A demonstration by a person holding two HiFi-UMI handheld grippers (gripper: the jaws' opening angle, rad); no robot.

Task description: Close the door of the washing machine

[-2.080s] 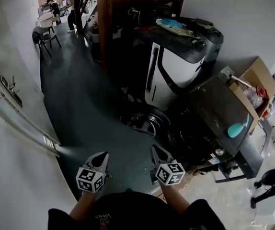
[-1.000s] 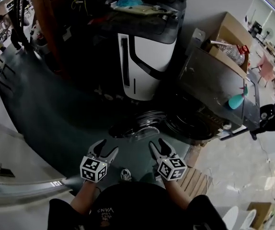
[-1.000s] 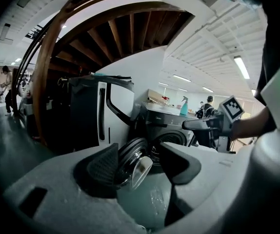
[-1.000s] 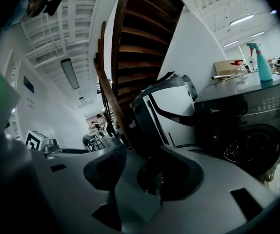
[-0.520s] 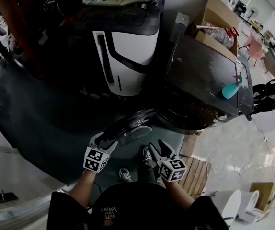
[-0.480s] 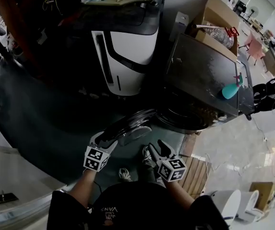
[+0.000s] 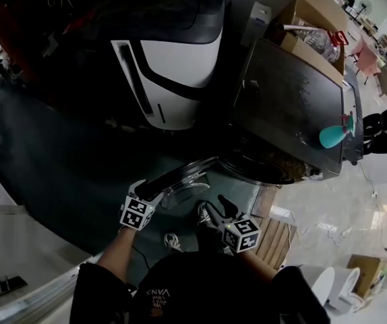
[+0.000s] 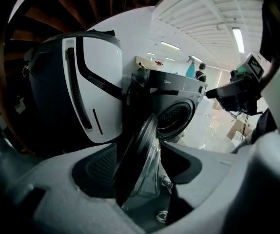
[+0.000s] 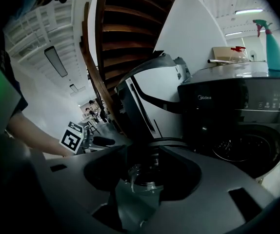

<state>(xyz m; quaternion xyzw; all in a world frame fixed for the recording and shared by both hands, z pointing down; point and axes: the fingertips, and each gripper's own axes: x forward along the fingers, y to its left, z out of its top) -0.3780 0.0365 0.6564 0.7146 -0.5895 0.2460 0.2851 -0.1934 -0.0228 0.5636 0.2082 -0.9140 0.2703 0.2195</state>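
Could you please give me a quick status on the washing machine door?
Left tongs open, door rim between them, not clamped. Right tongs open, empty. Door stands wide open from the drum opening. Nothing seen in its path.

You're in an open work hall: a washer (image 7: 294, 106) stands near a wooden stair (image 9: 128, 26) and a box (image 7: 315, 15), with strip lights (image 8: 236, 39) on the ceiling.
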